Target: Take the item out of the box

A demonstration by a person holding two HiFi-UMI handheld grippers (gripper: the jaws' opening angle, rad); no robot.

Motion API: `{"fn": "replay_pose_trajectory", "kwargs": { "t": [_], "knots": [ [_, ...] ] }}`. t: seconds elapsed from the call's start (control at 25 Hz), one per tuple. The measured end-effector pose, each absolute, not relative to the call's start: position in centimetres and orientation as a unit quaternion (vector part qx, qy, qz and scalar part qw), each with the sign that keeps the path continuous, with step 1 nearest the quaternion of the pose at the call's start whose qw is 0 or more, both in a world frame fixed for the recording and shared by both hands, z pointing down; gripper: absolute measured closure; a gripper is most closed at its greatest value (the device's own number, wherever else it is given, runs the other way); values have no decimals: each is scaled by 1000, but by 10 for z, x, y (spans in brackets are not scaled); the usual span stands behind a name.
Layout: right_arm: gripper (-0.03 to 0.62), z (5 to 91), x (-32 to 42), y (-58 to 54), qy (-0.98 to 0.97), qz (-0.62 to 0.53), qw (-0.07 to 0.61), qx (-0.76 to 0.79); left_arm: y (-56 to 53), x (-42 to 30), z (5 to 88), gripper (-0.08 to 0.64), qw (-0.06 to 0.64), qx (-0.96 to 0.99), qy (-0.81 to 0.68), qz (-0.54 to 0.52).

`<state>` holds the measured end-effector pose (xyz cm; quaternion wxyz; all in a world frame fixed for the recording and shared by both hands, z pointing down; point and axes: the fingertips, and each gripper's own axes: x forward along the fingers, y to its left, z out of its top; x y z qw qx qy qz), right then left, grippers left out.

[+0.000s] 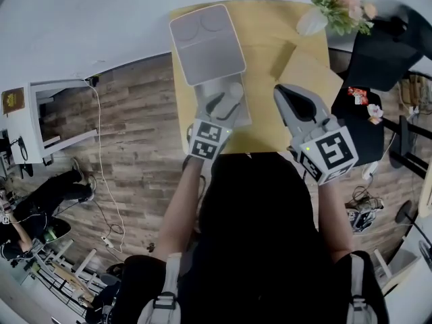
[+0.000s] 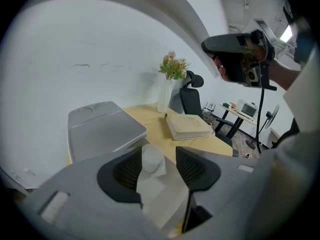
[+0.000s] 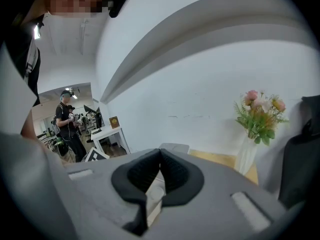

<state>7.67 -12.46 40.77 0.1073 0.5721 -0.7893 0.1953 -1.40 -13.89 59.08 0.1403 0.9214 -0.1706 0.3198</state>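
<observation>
Pale wooden table [image 1: 270,25] against a white wall, plank floor around it. A grey box [image 1: 244,113] is lying open under the left gripper [image 1: 226,101], its lid [image 1: 206,42] tipped back beyond the jaws.

Left gripper is hanging over the box tray, jaws standing wide apart, pads pressing on nothing. The white item [image 2: 151,158], small and rounded, is sitting between those jaws on a pale sheet, closer to the left pad. It is apparently not yet out of the tray (whether it is loose or seated, cannot tell).

Right gripper [image 3: 160,156] is hovering to the right of the box, jaws closed tip to tip, gripping nothing.

Risks, as judged:
- Item is sitting off-centre between the pads, so the nearer pad is likely meeting it first and tipping or skidding it.
- Pads are also risking a bite on the sheet, dragging it up with the item.
- Nothing is bracing the box; a snug item is likely lifting the tray along with it.
</observation>
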Motion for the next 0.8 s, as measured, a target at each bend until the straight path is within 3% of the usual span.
{"fn": "replay_pose_trajectory", "kwargs": {
  "t": [0.8],
  "knots": [
    [589, 429, 93, -123, -777, 218, 127, 577, -138, 8, 653, 322, 142, 905, -94, 389]
  ]
}}
